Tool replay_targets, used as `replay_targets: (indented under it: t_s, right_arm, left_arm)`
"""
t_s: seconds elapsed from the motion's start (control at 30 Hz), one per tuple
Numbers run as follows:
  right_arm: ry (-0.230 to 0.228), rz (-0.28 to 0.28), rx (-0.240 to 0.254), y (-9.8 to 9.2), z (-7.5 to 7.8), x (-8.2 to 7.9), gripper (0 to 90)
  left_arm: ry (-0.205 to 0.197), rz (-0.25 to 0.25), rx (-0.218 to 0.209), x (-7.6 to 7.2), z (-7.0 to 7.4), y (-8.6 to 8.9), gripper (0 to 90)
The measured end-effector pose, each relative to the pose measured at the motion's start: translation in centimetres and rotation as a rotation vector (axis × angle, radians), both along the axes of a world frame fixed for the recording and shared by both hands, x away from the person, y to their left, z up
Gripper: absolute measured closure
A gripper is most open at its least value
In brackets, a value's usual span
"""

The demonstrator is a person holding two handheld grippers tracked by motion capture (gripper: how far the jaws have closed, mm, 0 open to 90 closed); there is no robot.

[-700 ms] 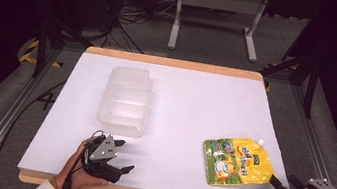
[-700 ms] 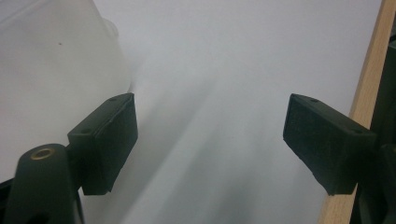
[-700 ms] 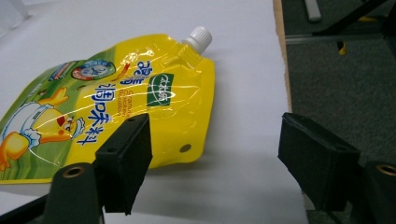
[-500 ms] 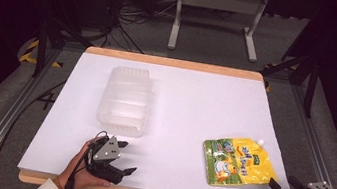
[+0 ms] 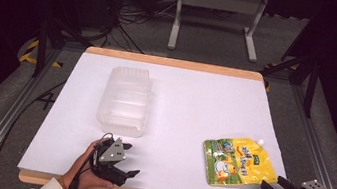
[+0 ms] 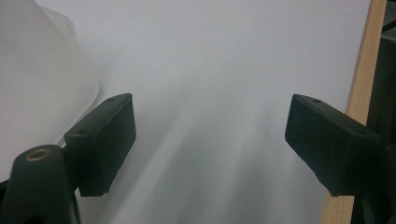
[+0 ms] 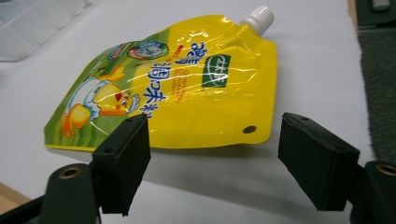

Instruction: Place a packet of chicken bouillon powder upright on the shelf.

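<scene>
Fingers (image 7: 123, 163) of the right gripper (image 5: 280, 186) spread wide, empty, beside yellow pouch (image 5: 239, 161).
Left gripper (image 5: 130, 163) equally wide, idle near clear tub (image 5: 124, 100); pouch lies flat, ready for pickup.

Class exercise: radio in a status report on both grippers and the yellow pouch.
Left gripper open, empty. Right gripper open, just short of yellow pouch, not touching. Clear container well aside; nothing in the way.

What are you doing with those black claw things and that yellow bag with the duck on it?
A person sits at a white table with a gripper in each hand. The right gripper is open and points at the yellow spouted pouch, which lies flat near the table's right side; nothing is gripped yet. The left gripper is open too, resting near the front edge, just in front of a clear plastic container. Neither thing is being touched.
</scene>
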State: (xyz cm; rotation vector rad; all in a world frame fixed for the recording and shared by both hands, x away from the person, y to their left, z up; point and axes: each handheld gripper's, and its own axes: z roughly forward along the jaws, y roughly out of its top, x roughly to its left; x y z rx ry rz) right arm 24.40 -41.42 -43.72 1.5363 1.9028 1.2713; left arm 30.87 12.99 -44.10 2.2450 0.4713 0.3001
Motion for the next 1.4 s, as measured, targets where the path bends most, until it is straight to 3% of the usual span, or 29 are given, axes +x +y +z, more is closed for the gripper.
replay_targets:
  t_s: [0.17, 0.27, 0.5, 0.67, 0.9, 1.0, 1.07, 1.1, 1.13, 1.4]
  right_arm:
    - [0.042, 0.036, 0.022, 0.5, -0.3, 0.4, 25.6]
    - [0.061, 0.041, 0.008, 0.8, -0.5, 0.5, 25.5]
    - [0.089, 0.046, 0.072, 0.8, -0.6, 1.1, 23.9]
    - [0.12, 0.079, 0.136, 1.6, -0.7, 2.4, 21.3]
    - [0.124, 0.063, 0.147, 2.4, -0.6, 4.0, 22.5]
    - [0.12, 0.027, 0.151, 2.4, -0.5, 4.4, 32.7]
    - [0.113, -0.001, 0.138, 2.4, -0.5, 4.6, 45.5]
    - [0.113, -0.001, 0.138, 2.4, -0.5, 4.6, 45.5]
    - [0.107, -0.01, 0.131, 2.4, -0.5, 4.8, 60.7]
    - [0.058, 0.005, 0.094, 3.6, -0.1, 5.1, 78.6]
  left_arm:
    - [0.009, 0.004, -0.011, 0.1, 0.0, 0.1, 16.4]
    - [0.011, 0.005, -0.017, 0.1, 0.0, 0.1, 16.3]
    - [0.011, -0.003, -0.008, 0.1, 0.0, -0.1, 15.9]
    - [0.014, -0.01, -0.002, 0.1, -0.1, -0.3, 15.8]
    - [0.015, -0.013, 0.006, 0.1, -0.2, -0.5, 15.6]
    - [0.014, -0.016, 0.008, 0.1, -0.2, -0.5, 15.7]
    - [0.014, -0.016, 0.008, 0.1, -0.2, -0.5, 15.7]
    - [0.014, -0.016, 0.008, 0.1, -0.2, -0.5, 15.7]
    - [0.015, -0.015, 0.01, 0.1, -0.2, -0.5, 15.7]
    - [0.015, -0.013, 0.012, 0.1, -0.2, -0.5, 15.7]
